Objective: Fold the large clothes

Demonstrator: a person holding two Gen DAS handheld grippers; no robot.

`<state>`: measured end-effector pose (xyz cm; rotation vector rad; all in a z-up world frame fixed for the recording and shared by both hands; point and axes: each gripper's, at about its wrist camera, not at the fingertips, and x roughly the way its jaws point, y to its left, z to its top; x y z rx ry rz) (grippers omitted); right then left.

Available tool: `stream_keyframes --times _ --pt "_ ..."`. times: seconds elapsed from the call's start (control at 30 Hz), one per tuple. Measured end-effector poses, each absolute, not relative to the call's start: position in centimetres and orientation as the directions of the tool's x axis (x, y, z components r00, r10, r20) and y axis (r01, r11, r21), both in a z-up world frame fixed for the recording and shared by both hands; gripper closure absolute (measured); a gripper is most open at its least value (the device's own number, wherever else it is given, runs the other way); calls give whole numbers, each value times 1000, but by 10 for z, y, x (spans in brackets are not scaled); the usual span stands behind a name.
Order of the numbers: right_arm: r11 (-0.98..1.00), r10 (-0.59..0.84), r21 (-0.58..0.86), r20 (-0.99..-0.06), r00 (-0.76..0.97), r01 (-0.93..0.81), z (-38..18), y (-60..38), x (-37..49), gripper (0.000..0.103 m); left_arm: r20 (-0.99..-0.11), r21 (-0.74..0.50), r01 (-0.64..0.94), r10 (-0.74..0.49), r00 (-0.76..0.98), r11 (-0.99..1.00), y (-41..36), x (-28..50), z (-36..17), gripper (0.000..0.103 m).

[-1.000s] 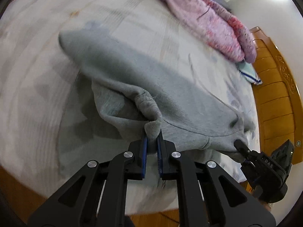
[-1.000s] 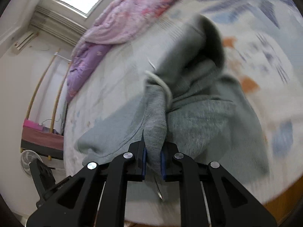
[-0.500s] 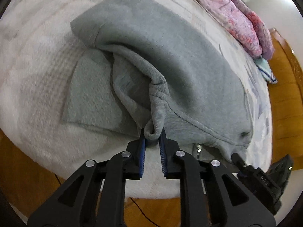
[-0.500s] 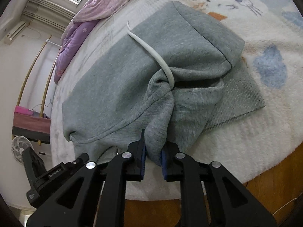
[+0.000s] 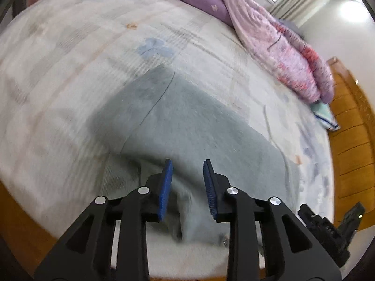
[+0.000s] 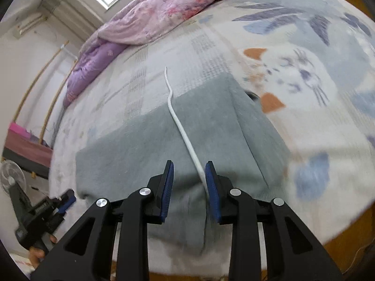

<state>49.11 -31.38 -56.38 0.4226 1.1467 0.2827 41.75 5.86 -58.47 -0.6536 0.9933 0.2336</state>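
Observation:
A grey hooded sweatshirt (image 5: 187, 126) lies folded flat on the bed near its front edge; in the right wrist view the same sweatshirt (image 6: 145, 145) shows a white drawstring (image 6: 180, 126) running across it. My left gripper (image 5: 187, 164) hovers over the garment's near edge, jaws opening, with no cloth pinched between the blue pads. My right gripper (image 6: 189, 164) hangs over the other end, jaws opening too; the drawstring passes by its right pad (image 6: 211, 178), not gripped. Each view catches the other gripper low in a corner: the right gripper (image 5: 328, 227), the left gripper (image 6: 44, 213).
A patterned white bedspread (image 5: 70, 53) covers the bed. A pink and purple quilt (image 5: 269, 37) is bunched along the far side, and a folded striped cloth (image 5: 324, 114) lies by the wooden headboard (image 5: 354, 145). A fan (image 6: 10, 182) stands on the floor at left.
Both grippers let go of the sweatshirt's bunched edges and their jaws spread apart. The garment dropped and now lies flat on the bed.

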Motion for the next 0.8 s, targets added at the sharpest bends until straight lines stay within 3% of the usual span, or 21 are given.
stream_keyframes --times 0.1,0.13,0.4,0.43,0.53,0.67,0.73,0.77,0.8 --pt "929 347 368 -899 265 30 -608 -316 495 80 -901 -342 -510 -123 416 789 68 433 -631 69" --pt "913 378 404 -891 253 56 -624 -323 491 81 -903 -348 -509 -137 407 788 70 433 -639 69" --pt "934 305 343 -909 284 96 -601 -314 493 81 -866 -426 -540 -154 476 726 81 409 -630 69" --pt "936 290 338 -898 331 95 -587 -311 495 79 -854 -451 -547 -164 494 705 86 403 -627 65" --pt "941 274 331 -861 428 64 -556 -294 508 78 -829 -478 -569 -130 544 668 99 384 -612 42" --pt "927 367 364 -823 434 -93 -545 -234 545 78 -835 -485 -632 -104 540 604 119 367 -618 35" --pt "918 397 353 -819 415 -181 -545 -195 561 83 -857 -470 -664 -120 501 582 125 362 -630 35" --pt "907 419 359 -813 405 -219 -547 -181 566 98 -865 -464 -672 -131 484 577 128 360 -637 35" --pt "906 417 340 -819 394 -252 -551 -162 571 101 -871 -457 -679 -136 471 575 129 358 -642 35"
